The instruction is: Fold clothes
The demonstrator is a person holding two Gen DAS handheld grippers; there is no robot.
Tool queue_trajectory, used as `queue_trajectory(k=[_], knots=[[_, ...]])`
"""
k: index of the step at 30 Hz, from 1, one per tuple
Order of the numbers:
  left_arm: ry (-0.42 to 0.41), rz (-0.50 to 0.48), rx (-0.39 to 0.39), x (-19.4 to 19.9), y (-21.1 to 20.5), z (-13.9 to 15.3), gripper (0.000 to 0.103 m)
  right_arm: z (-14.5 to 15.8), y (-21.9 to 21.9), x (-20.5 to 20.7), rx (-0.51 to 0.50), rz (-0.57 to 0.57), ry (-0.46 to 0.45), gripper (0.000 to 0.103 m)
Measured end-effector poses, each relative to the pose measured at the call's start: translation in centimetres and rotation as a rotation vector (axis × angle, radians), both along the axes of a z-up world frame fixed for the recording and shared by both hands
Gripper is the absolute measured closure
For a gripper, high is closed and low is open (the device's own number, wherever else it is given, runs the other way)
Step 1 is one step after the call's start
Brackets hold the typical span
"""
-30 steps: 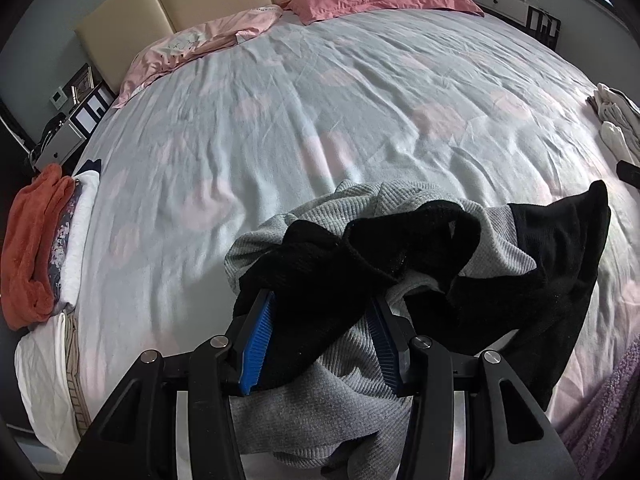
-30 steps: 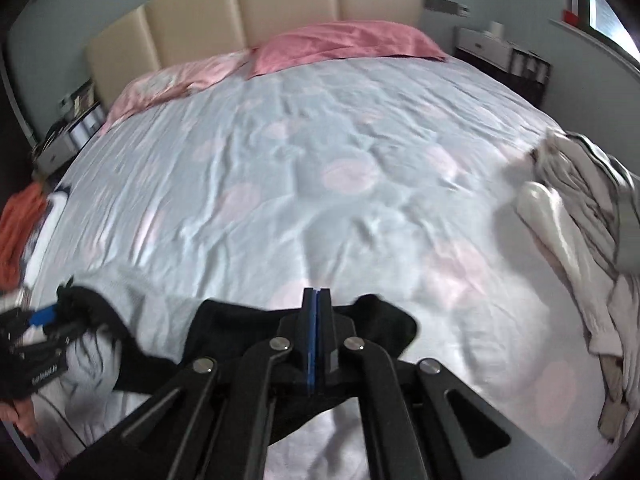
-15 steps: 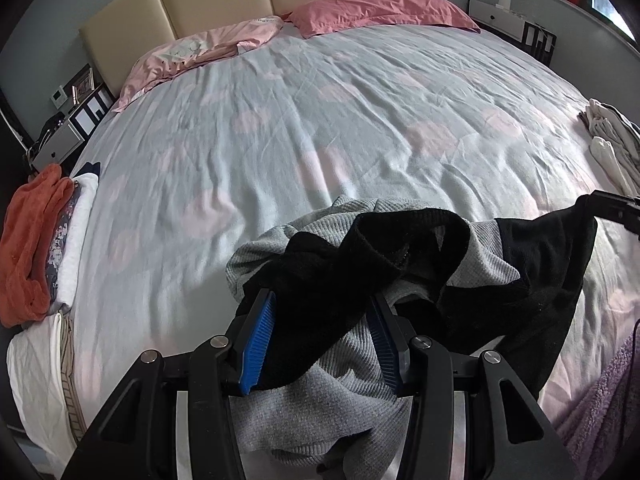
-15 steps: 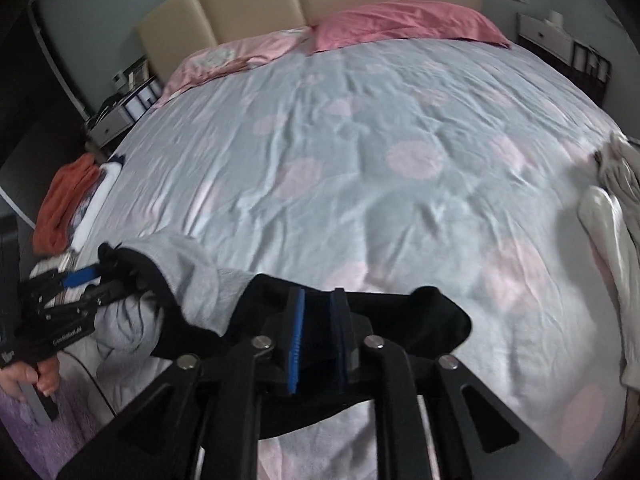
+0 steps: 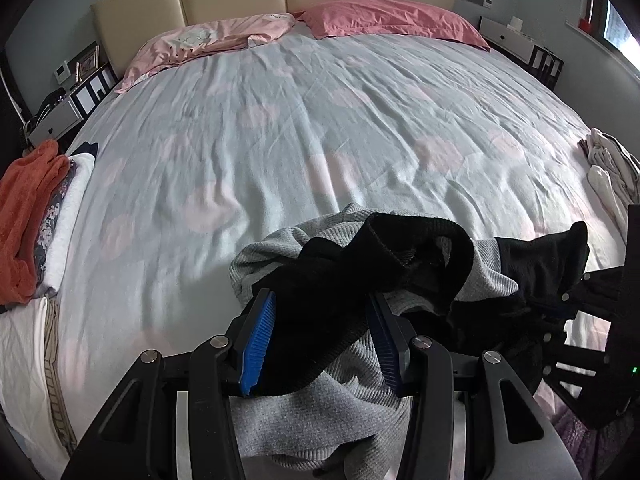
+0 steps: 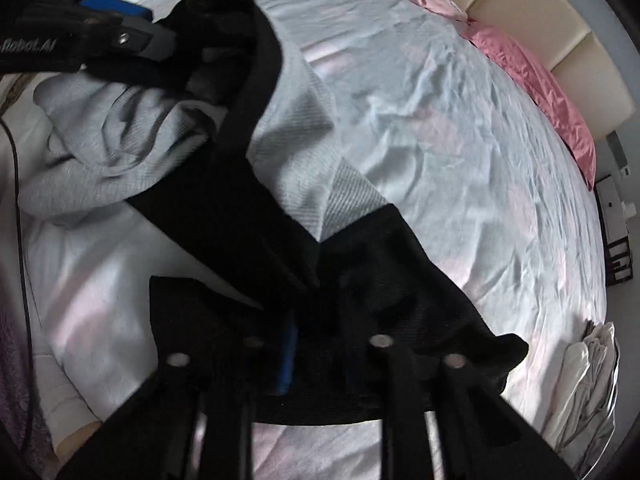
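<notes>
The left gripper [image 5: 320,340] has its jaws spread part-way with a thick bunch of the sweater [image 5: 320,412] pinched between the blue pads [image 5: 258,344]; this grip matches the views from half a second and one second ago. The right gripper [image 6: 316,360] is dark and blurred in its own view: black fabric fills the space between its fingers, so it appears to be holding cloth, but the jaw gap cannot be read with certainty. From the left: folded items, with an orange towel [image 5: 28,216] on top, lie at the left edge of the bed [image 5: 320,128]. The grey-and-black sweater sits bunched at the near edge, centre, between the two grippers. Loose pale clothes [image 5: 608,172] lie at the right edge. What has changed: one second ago the right gripper's pads were pressed together, level and well to the right of the left gripper; half a second ago they had parted slightly over the black panel [image 6: 400,300]. Now the right gripper is rolled hard to one side and close to the left one, which shows at the top left of its view [image 6: 116,36]. Judgement: the garment is being re-gripped and turned for spreading. No fold is made yet; the sweater must first be laid flat.
</notes>
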State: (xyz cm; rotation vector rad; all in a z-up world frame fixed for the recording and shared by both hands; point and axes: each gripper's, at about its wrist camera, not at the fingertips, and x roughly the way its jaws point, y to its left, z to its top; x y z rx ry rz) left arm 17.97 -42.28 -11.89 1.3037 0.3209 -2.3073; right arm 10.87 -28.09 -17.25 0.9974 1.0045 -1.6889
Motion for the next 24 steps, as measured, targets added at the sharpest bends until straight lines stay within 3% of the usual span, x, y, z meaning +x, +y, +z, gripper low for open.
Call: queue_trajectory(k=[6, 13, 18, 21, 24], knots=[[0.042, -0.016, 0.004, -0.1, -0.1, 0.6, 0.054, 4.1, 2.6, -5.8, -0.23, -0.23, -0.136, 0.098], [0.034, -0.037, -0.012, -0.7, 0.1, 0.5, 0.054, 4.9, 7.6, -15.1, -0.356, -0.582, -0.22, 0.1], [0.021, -0.068, -0.007, -1.1, 0.5, 0.0, 0.054, 2.1, 10.1, -19.2, -0.304, -0.78, -0.209, 0.1], [0.013, -0.109, -0.02, -1.5, 1.3, -0.1, 0.054, -0.2, 11.0, -19.8, -0.282, -0.811, -0.319, 0.1], [-0.001, -0.156, -0.038, -1.9, 2.1, -0.2, 0.054, -0.2, 11.1, -19.9, -0.297, -0.818, -0.353, 0.095]])
